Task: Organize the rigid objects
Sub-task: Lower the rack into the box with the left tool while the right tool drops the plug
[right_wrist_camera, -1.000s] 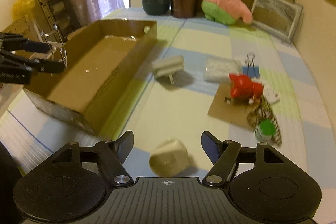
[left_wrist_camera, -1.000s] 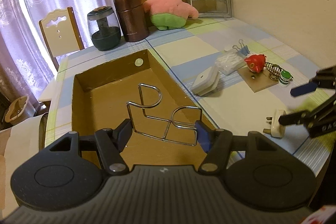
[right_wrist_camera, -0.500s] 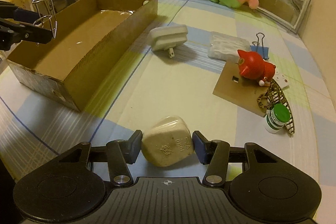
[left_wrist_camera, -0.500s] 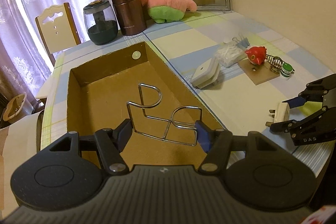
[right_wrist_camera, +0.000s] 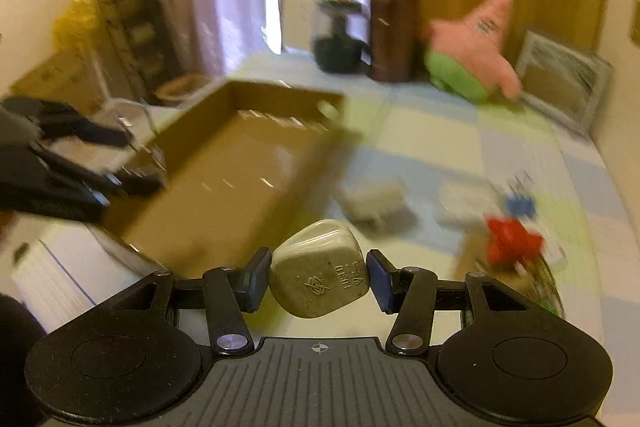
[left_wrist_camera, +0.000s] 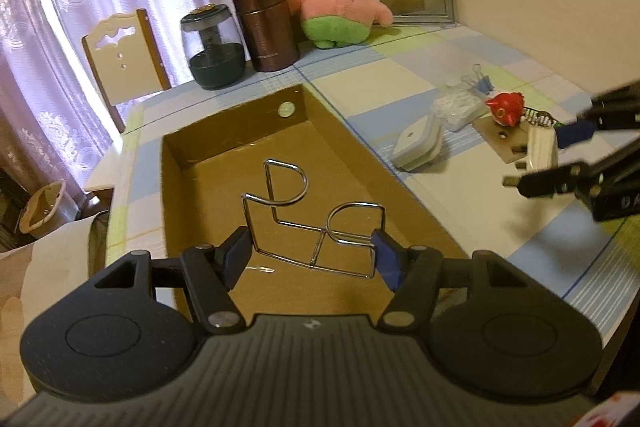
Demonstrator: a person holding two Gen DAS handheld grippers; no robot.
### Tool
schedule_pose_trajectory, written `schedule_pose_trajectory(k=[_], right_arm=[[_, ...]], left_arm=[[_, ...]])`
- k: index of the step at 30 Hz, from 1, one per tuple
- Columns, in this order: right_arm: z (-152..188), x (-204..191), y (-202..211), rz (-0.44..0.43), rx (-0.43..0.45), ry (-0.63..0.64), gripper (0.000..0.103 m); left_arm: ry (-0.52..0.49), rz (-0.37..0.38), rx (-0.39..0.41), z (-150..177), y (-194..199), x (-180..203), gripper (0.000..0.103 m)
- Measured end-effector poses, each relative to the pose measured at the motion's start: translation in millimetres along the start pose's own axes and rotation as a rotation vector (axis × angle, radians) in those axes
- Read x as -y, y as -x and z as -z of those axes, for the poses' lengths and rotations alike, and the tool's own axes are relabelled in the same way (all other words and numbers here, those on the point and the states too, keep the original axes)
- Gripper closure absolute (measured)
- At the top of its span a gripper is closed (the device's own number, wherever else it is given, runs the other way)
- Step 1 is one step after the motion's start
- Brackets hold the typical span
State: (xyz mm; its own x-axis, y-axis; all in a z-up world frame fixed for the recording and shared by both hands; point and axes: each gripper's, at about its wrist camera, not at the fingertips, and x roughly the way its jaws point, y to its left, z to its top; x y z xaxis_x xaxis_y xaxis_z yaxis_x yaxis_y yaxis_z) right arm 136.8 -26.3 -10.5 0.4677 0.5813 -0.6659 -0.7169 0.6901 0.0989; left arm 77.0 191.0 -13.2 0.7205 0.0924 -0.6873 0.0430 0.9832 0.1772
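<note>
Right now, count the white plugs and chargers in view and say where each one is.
2. One plug is clamped between the jaws of the right gripper, lifted off the table. One flat charger lies on the tablecloth beside the cardboard box. Others may be hidden.

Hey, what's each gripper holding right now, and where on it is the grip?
The left gripper clamps the wire rack by its two side edges. The right gripper pinches the beige plug across its flat sides.

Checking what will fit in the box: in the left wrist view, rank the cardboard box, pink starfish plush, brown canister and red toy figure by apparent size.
1. cardboard box, though it is nearest
2. pink starfish plush and brown canister, too alike to rank
3. red toy figure
</note>
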Motion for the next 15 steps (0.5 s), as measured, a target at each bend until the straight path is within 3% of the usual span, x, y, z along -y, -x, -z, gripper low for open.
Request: schedule_pose_trajectory(k=[6, 15], right_arm=[[-26.7, -37.5, -21.4, -0.090, 0.008, 0.074, 0.054], [-26.9, -62.1, -73.2, -0.131, -0.068, 0.118, 0.054]], left_arm=[[0.004, -0.028, -0.009, 5.1, 2.2, -18.4, 0.042], [0.022, -0.038, -0.047, 19.3, -12.0, -39.2, 0.042]])
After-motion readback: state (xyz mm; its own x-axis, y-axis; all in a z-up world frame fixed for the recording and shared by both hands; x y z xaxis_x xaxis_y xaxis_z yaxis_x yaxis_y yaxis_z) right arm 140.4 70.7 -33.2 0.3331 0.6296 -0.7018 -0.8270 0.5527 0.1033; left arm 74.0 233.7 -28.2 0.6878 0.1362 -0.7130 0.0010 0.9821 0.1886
